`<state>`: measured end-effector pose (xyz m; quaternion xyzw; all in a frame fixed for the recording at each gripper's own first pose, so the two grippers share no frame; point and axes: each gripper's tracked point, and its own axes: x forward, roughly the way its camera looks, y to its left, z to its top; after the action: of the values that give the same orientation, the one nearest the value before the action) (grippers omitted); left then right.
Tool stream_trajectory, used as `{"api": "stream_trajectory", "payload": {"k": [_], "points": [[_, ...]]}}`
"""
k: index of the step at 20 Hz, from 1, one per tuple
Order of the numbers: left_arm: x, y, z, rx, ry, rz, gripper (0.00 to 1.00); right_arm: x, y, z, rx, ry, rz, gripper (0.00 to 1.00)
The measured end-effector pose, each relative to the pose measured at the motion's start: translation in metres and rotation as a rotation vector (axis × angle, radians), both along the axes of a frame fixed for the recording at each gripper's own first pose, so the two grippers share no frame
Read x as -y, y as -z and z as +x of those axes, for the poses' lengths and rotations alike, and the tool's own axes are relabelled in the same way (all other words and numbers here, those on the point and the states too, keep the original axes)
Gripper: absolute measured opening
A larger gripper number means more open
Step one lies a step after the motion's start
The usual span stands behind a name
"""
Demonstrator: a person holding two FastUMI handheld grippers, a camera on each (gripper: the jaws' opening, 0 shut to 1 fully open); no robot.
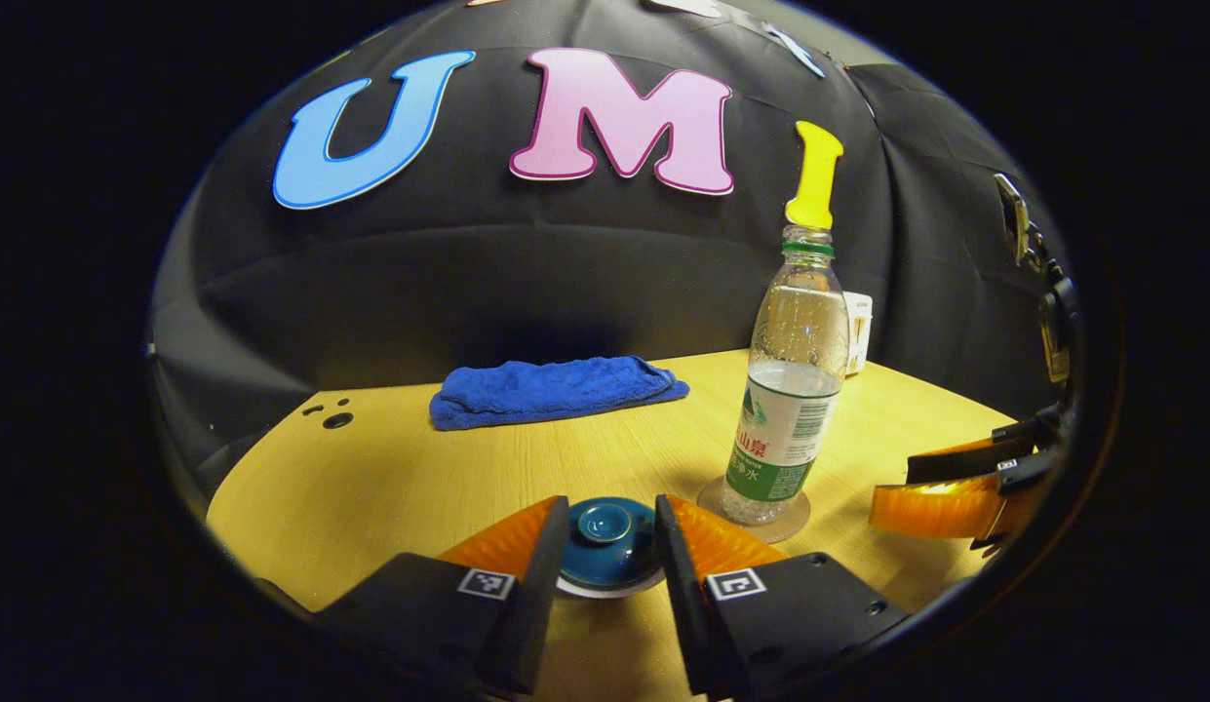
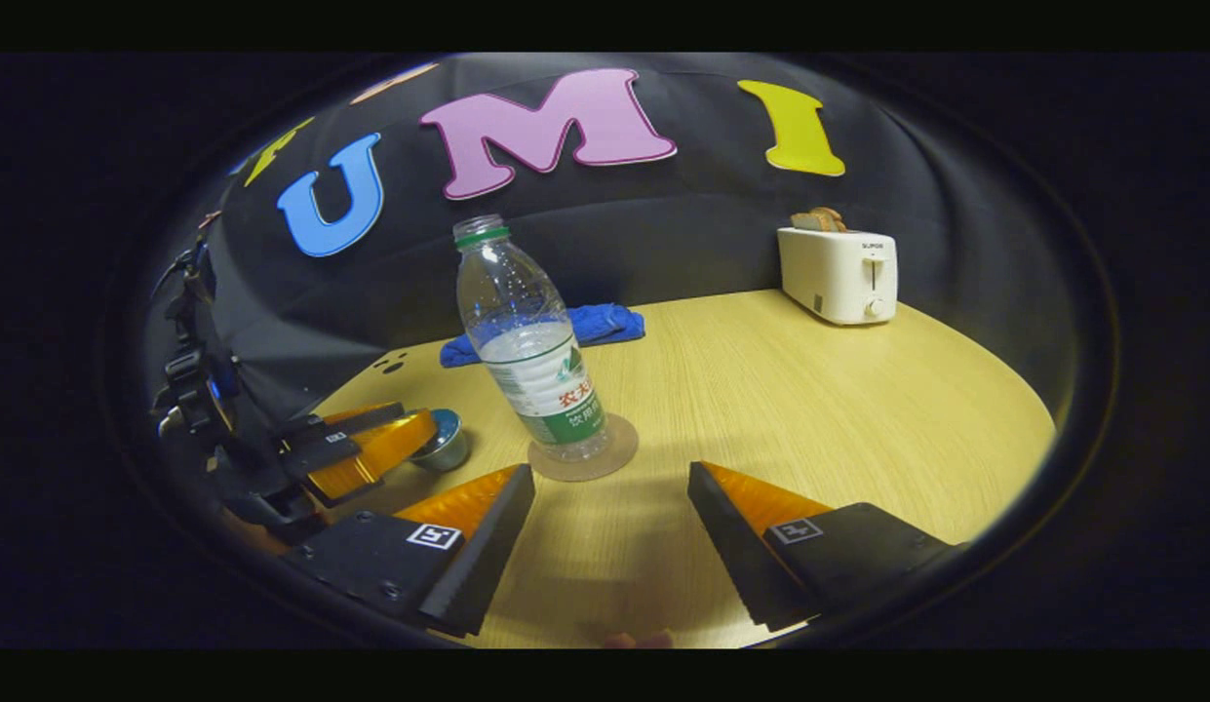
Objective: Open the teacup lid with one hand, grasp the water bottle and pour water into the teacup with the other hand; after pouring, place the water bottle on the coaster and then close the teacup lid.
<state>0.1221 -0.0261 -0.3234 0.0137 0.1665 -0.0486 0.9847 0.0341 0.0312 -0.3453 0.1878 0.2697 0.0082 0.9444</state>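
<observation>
Left gripper view: left hand-held gripper [image 1: 609,546] sat low over the desk [image 1: 390,478], fingers partly open on either side of the blue teacup lid [image 1: 605,541], whether they pressed it I cannot tell; water bottle [image 1: 792,390] stood upright on the coaster [image 1: 795,522] just right of the cup; blue towel [image 1: 556,388] lay at the back; right hand-held gripper [image 1: 941,502] at the right edge

Right gripper view: right hand-held gripper [image 2: 609,507] wide open, holding nothing, short of the bottle [image 2: 531,346] on its coaster [image 2: 619,444]; teacup [image 2: 447,444] at left, beside the left hand-held gripper [image 2: 370,444]; toaster [image 2: 839,273] far right
</observation>
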Motion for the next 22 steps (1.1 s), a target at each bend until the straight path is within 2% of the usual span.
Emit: {"api": "stream_trajectory", "payload": {"k": [1, 2, 4, 6, 10, 15, 17, 18, 22], "points": [[0.0, -0.001, -0.003, -0.008, -0.003, -0.001, 0.58, 0.002, -0.003, 0.0, 0.0, 0.001, -0.001, 0.98], [0.001, -0.003, -0.006, -0.014, -0.006, -0.005, 0.72, 0.004, -0.006, 0.0, 0.0, 0.002, 0.0, 0.98], [0.002, -0.012, -0.016, -0.031, -0.013, -0.019, 0.89, 0.007, -0.021, 0.0, 0.012, 0.002, -0.002, 0.98], [0.001, -0.028, -0.026, -0.035, -0.024, -0.016, 0.94, 0.009, -0.038, -0.003, 0.038, -0.007, -0.036, 0.98], [-0.003, -0.079, -0.046, -0.016, -0.042, 0.021, 0.94, 0.021, -0.105, -0.002, 0.116, -0.035, -0.09, 0.98], [-0.001, -0.159, -0.074, 0.045, -0.068, 0.006, 0.94, 0.037, -0.199, 0.001, 0.245, -0.029, -0.121, 0.98], [-0.005, -0.192, -0.083, 0.082, -0.097, 0.008, 0.98, 0.049, -0.237, -0.006, 0.309, -0.031, -0.188, 0.98], [-0.006, -0.208, -0.088, 0.098, -0.109, 0.006, 0.94, 0.053, -0.25, -0.008, 0.332, -0.033, -0.215, 0.98], [-0.004, -0.263, -0.102, 0.179, -0.129, 0.01, 0.94, 0.057, -0.298, -0.027, 0.403, -0.046, -0.265, 0.97]]}}
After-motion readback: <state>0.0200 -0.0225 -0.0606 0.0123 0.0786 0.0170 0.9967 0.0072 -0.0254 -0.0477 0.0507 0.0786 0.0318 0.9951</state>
